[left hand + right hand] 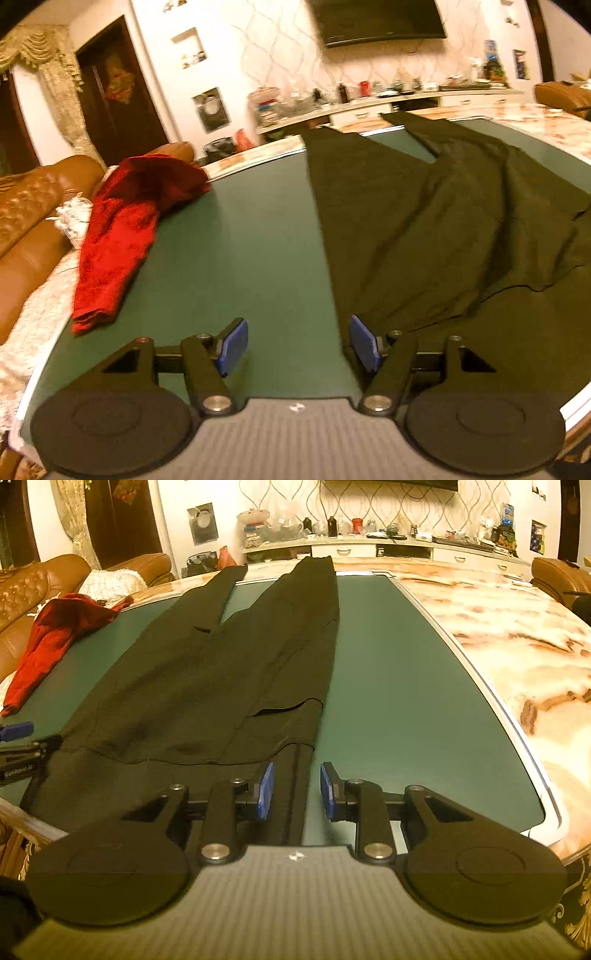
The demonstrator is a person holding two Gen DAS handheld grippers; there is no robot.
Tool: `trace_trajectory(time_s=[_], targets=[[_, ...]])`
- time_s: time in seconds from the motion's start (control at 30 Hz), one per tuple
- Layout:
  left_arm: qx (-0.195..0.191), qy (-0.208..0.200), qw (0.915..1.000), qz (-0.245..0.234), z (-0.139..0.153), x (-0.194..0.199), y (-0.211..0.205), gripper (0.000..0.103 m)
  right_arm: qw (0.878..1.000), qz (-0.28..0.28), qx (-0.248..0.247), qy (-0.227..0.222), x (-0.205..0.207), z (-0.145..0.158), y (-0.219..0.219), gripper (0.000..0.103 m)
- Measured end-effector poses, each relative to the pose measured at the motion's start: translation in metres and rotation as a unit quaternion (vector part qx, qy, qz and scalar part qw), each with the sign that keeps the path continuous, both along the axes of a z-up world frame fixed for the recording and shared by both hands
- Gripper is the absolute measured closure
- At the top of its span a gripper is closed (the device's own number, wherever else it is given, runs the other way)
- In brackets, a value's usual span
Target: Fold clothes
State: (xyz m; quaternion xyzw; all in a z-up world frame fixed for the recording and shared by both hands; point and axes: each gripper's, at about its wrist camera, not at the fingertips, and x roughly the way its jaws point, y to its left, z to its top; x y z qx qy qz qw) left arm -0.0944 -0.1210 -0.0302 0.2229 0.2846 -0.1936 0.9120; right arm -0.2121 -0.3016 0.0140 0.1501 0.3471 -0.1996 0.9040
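A pair of long black fabric trousers (229, 657) is lying spread lengthwise on the dark green mat (406, 701) covering the marble-patterned table (517, 646), with the waistband along the near edge and the two legs running to the far edge, where the cuffs are reaching past the mat. The legs are lying apart, with a strip of green showing between them at the far end.

The right gripper (295, 790) is hovering at the near edge with its blue pads parted, straddling the right-hand side seam of the waistband; nothing is being squeezed between them. The left gripper (299, 345) is likewise standing wide apart over the bare mat at the near edge, its right pad just beside the waistband's left side, holding nothing.

Judging from this, the fold itself is not yet begun: both tongs are lining up on the two waist corners. The next move calls for lowering and closing each pad pair on its corner, then carrying one side over so that one leg lies on the other.

A crumpled red velvety garment (122, 229) is resting at the left edge of the mat, hanging partly off it toward the brown leather sofa (33, 221), well apart from the trousers.
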Motion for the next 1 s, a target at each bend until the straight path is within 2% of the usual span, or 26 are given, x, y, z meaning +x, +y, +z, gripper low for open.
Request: trace_trajectory(time_s=[0.07,0.13,0.2,0.27,0.4,0.43,0.47,0.5,0.63,0.73,0.83,0.93,1.0], targets=[[-0.018,0.009,0.9998,0.008,0.006,0.007,0.001,0.049,1.000,0.007,-0.003,-0.003,0.001,0.002,0.003,0.070],[-0.045,0.013,0.9989,0.001,0.016,0.014,0.001,0.049,1.000,0.015,-0.007,0.000,0.004,0.002,0.006,0.070],[-0.062,0.018,0.9977,-0.018,0.024,0.019,-0.009,0.040,1.000,0.017,-0.013,0.001,0.005,0.003,0.008,0.070],[-0.063,0.030,0.9967,-0.041,0.026,0.025,-0.024,0.036,1.000,0.016,-0.010,0.002,0.006,0.002,0.009,0.070],[-0.013,0.021,0.9969,-0.075,0.011,0.034,-0.057,0.036,1.000,0.020,-0.004,-0.003,0.009,0.002,0.009,0.070],[-0.001,0.012,0.9974,-0.072,0.007,0.035,-0.059,0.036,1.000,0.025,-0.004,-0.006,0.010,0.003,0.010,0.070],[0.011,0.004,0.9976,-0.068,0.002,0.036,-0.061,0.031,0.999,0.031,-0.004,-0.008,0.011,0.004,0.011,0.070],[0.022,-0.003,0.9976,-0.065,-0.002,0.037,-0.063,0.030,0.999,0.037,-0.007,-0.007,0.011,0.005,0.013,0.070],[0.034,-0.009,0.9989,-0.031,-0.004,0.042,-0.053,0.034,0.999,0.042,-0.027,0.008,0.012,0.005,0.016,0.070],[0.007,0.004,0.9997,-0.023,0.000,0.046,-0.035,0.034,0.999,0.028,-0.023,0.013,0.009,0.004,0.011,0.070],[-0.009,-0.003,0.9996,-0.027,0.005,0.045,-0.027,0.035,1.000,0.018,-0.010,0.001,0.005,0.007,0.006,0.070],[-0.064,0.007,0.9971,-0.040,0.021,0.048,-0.027,0.035,1.000,0.005,-0.007,-0.017,0.010,0.012,-0.002,0.070],[-0.085,0.018,0.9943,-0.062,0.029,0.048,-0.038,0.035,1.000,0.003,0.002,-0.022,0.019,0.015,-0.009,0.070]])
